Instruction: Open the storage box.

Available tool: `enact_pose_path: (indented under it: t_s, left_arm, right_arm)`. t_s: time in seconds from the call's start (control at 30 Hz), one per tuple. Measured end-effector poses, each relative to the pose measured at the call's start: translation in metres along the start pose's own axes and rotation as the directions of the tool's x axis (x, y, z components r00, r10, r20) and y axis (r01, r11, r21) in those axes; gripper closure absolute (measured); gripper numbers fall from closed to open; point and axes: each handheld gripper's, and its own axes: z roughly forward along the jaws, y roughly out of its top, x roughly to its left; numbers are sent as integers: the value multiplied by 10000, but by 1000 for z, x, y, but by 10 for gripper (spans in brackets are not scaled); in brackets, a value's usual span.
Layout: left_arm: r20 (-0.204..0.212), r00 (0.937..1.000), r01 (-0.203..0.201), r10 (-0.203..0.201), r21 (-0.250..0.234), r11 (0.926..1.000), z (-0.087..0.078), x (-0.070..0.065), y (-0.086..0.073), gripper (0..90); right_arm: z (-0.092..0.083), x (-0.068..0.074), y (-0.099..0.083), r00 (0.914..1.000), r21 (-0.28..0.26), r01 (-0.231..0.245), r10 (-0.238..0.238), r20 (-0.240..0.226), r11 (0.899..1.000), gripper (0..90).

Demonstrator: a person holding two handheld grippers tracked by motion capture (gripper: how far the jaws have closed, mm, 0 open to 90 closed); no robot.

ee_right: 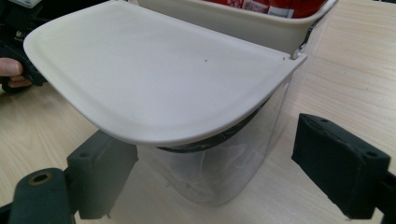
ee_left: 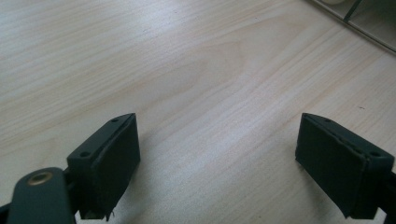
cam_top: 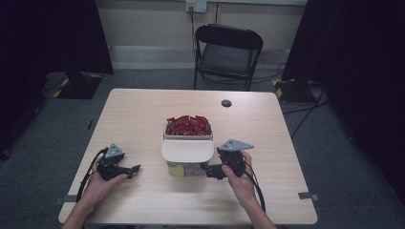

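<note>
1. Nearest the person, the two hands are resting on the near half of the table [cam_top: 143,114], one gripper in each. The left gripper [cam_top: 135,168] is lying well to the left of the container, its jaws standing wide apart over bare wood in the left gripper view with nothing between them, so it is released and idle.

2. The right gripper [cam_top: 208,169] is sitting just beside the container's right side, pointing left toward it. In the right gripper view its jaws are standing open on either side of the clear tub [ee_right: 219,163], under the overhang of the lid; I cannot tell that the pads are pressing the wall, so I am reading it as released, bracketing the tub and not grasping it.

3. The clear tub is standing upright near the middle of the table, with the cream lid [cam_top: 187,150] flipped open and jutting toward the near edge. This is the relation the coming move is turning on: the tub is lying straight ahead of the right gripper, between its jaws, and the right hand [cam_top: 241,179] is far nearer than the left.

4. Behind the lid, the cream tray [cam_top: 188,137] is holding red packets [cam_top: 188,125], heaped above its rim.

5. Farthest off, a black folding chair [cam_top: 228,55] is standing beyond the table's far edge.
</note>
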Motion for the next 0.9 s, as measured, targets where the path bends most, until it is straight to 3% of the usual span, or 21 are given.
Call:
enact_pose_path:
  t_s: [0.9]
  left_arm:
    - [-3, 10000, -5, 5, 5, 10000, 0, 0, 0, 133]
  right_arm:
    - [1, -6, 21, 9992, -370, -131, 118, -369, 9992, 139]
